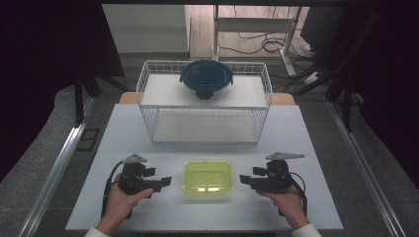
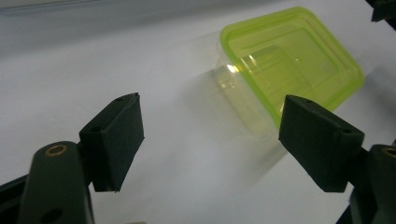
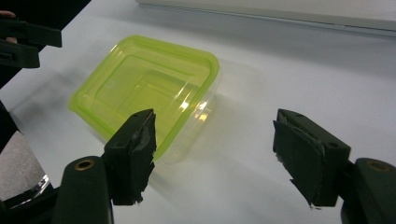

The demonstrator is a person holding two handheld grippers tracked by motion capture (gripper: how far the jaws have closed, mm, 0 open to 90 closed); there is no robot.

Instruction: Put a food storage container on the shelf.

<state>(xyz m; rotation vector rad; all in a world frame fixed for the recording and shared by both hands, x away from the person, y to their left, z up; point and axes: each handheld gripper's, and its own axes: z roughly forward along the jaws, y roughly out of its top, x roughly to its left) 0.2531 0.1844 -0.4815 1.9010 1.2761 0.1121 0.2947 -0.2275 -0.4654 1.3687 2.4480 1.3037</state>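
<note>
Between the two grippers, near the front edge of the white table (image 1: 148, 133), sits a clear box with a yellow-green lid (image 1: 208, 177). Left gripper (image 1: 165, 181) and right gripper (image 1: 243, 178) flank it, each just beside it, jaws wide apart and holding nothing. Behind stands a wire basket (image 1: 148, 89) bearing a dark round container (image 1: 206, 78).

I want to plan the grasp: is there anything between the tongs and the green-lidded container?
Nothing visible. The green-lidded container sits on bare white table between the left tongs and right tongs, both open and holding nothing.
</note>
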